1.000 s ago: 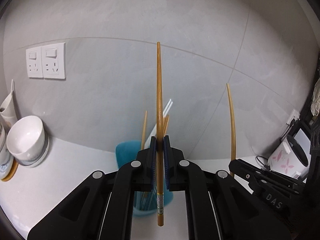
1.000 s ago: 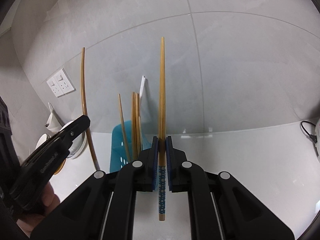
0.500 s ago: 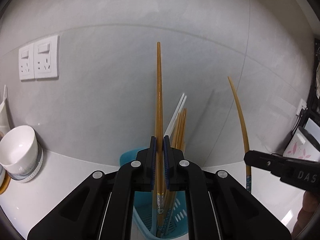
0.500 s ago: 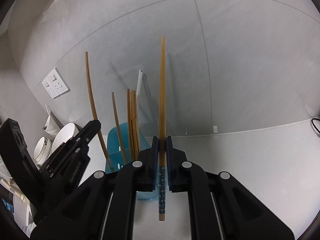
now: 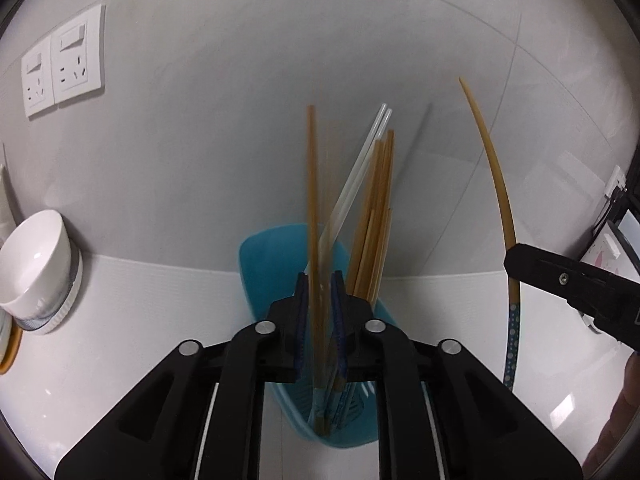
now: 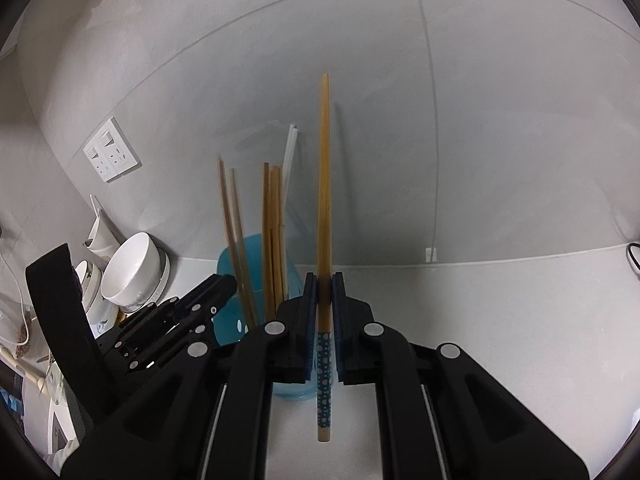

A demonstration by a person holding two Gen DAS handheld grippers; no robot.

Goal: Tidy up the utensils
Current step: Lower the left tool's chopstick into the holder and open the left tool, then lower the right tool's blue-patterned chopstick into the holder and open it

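Observation:
A blue utensil holder stands on the white counter by the wall, with several wooden chopsticks and white ones in it. My left gripper is right above the holder with its jaws slightly apart. A blurred wooden chopstick stands between them with its lower end down in the holder. My right gripper is shut on a wooden chopstick with a blue dotted end, held upright to the right of the holder. It also shows in the left wrist view.
A white bowl sits on stacked dishes at the left by the wall. Wall sockets are above it. An appliance with a pink flower print stands at the far right. White counter lies to the right.
My left gripper moved over the holder and its jaws parted; its chopstick has slid down into the holder. My right gripper came closer to the holder, still holding its chopstick.

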